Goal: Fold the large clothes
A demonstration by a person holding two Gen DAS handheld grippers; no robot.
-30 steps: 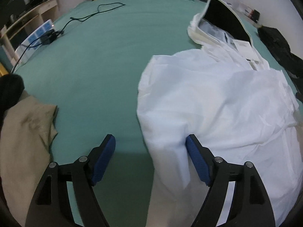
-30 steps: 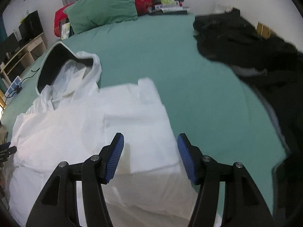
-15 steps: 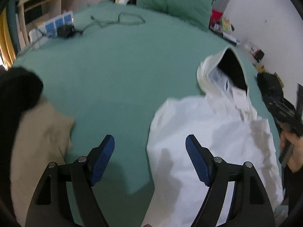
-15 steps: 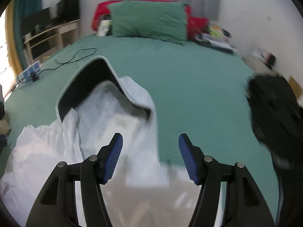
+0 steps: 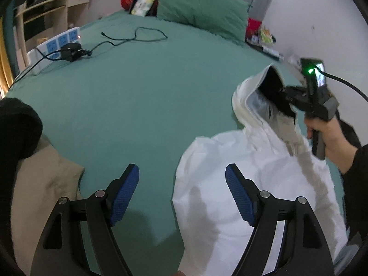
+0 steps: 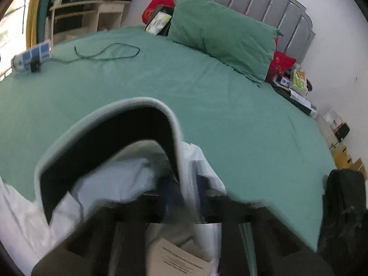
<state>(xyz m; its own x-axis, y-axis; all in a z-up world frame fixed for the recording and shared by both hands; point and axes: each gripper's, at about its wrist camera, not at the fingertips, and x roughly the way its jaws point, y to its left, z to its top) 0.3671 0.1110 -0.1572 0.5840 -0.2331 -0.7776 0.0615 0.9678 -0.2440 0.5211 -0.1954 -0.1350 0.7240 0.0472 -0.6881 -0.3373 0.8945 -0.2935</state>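
Observation:
A white hooded jacket (image 5: 241, 184) with a black hood lining lies on the green bed (image 5: 138, 92), sleeves folded in. My left gripper (image 5: 181, 197) is open and empty, above the jacket's left edge. My right gripper (image 5: 285, 94) is shut on the hood's rim (image 6: 186, 179) and holds the hood (image 6: 103, 142) lifted off the bed; in the right wrist view the fingers are blurred and half hidden by the fabric. A paper tag (image 6: 181, 260) shows inside the collar.
A beige garment (image 5: 43, 184) and a black one (image 5: 18, 126) lie at the left. A power strip (image 5: 55, 46) with a black cable (image 5: 138, 36) sits at the far left. A green pillow (image 5: 202, 11) leans at the headboard. A black bag (image 6: 345, 202) lies at the right.
My right gripper moved up to the hood, closed on its rim and lifted it. My left gripper drew back and tilted up, still open.

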